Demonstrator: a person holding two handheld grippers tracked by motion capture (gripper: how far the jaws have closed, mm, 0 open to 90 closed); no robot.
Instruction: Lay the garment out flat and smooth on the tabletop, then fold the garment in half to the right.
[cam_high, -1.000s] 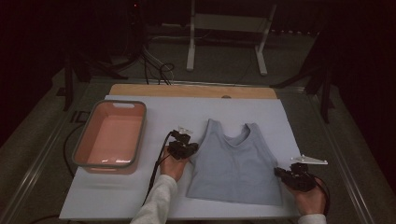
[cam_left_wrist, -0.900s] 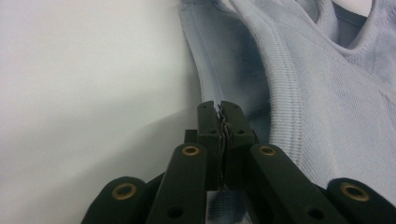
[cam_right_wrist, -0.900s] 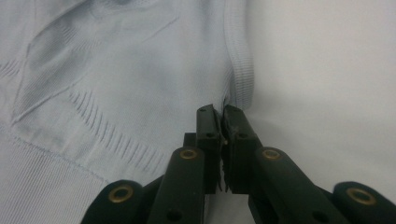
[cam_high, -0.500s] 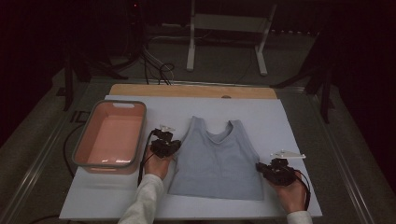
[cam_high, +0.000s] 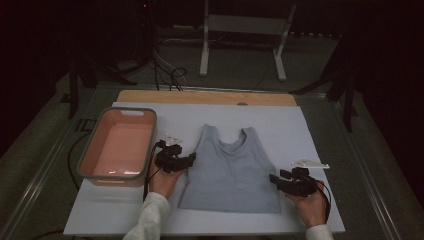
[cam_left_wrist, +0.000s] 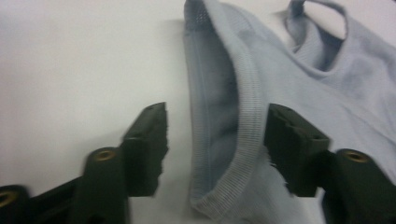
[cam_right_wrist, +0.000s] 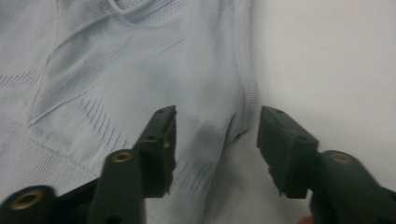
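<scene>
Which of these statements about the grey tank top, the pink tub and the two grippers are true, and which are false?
1. The tank top lies flat on the white sheet. True.
2. The pink tub holds folded clothes. False: it is empty.
3. The left gripper is clamped on the fabric. False: its jaws have just opened, around the armhole edge.
4. The right gripper is open at the top's side edge. True.

Your left gripper (cam_left_wrist: 212, 154): fingers (cam_left_wrist: 147, 144) just opened, pressing nothing | grey tank top (cam_left_wrist: 261, 116): ribbed armhole edge stands between them, lower centre of frame; neckline upper right | white worktop (cam_left_wrist: 79, 60): bare across the left
</scene>
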